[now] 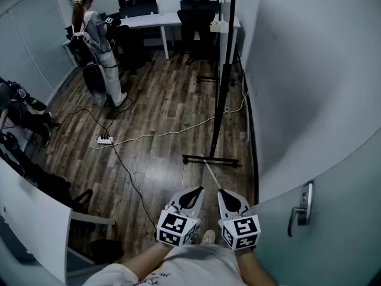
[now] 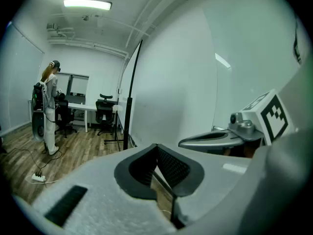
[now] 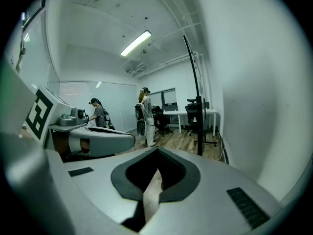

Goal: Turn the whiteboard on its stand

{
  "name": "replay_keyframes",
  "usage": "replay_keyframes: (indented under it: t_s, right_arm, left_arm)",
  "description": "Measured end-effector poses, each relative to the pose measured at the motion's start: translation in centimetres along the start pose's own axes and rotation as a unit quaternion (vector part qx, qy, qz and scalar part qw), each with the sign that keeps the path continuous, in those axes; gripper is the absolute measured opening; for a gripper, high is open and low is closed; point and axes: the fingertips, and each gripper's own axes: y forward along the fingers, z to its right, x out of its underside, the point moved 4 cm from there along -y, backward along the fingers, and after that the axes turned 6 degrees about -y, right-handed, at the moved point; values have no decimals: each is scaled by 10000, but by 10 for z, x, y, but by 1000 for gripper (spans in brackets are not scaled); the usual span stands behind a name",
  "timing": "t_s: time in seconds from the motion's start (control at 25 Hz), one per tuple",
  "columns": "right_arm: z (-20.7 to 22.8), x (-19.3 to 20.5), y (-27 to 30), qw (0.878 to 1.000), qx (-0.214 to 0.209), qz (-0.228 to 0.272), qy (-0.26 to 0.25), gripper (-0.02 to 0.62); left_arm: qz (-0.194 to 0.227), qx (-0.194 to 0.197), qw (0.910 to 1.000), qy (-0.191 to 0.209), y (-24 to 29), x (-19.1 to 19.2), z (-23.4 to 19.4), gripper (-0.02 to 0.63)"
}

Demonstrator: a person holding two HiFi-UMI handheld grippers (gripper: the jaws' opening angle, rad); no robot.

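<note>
The whiteboard (image 1: 225, 70) stands edge-on ahead of me, a thin black-framed panel on a black stand with a floor bar (image 1: 209, 159). It shows as a dark upright edge (image 2: 131, 94) in the left gripper view and as a curved black edge (image 3: 194, 87) in the right gripper view. My left gripper (image 1: 193, 193) and right gripper (image 1: 225, 194) hang side by side low in the head view, well short of the stand. Both are shut with nothing between the jaws. The left gripper's own tips (image 2: 156, 148) and the right gripper's (image 3: 157, 152) point toward the room.
A white wall (image 1: 297, 82) runs along the right, with a door and its lever handle (image 1: 300, 206) close by. A power strip (image 1: 105, 140) and cables cross the wood floor. A person (image 1: 98, 46) stands at the back left near a desk (image 1: 155, 20) and office chairs (image 1: 196, 14).
</note>
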Motion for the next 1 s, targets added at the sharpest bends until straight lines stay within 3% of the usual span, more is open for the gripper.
replay_keyframes:
  t_s: [0.28, 0.52, 1.0]
  right_arm:
    - [-9, -1, 4, 10000, 64, -42, -17, 6]
    - [-21, -13, 10, 9990, 356, 228, 105, 6]
    - [-37, -9, 39, 9986, 409, 104, 307, 6]
  left_arm:
    - [27, -17, 10000, -30, -9, 0, -10, 11]
    - [-41, 95, 9999, -42, -22, -2, -27, 11]
    - [-98, 266, 9995, -115, -24, -4, -60, 11]
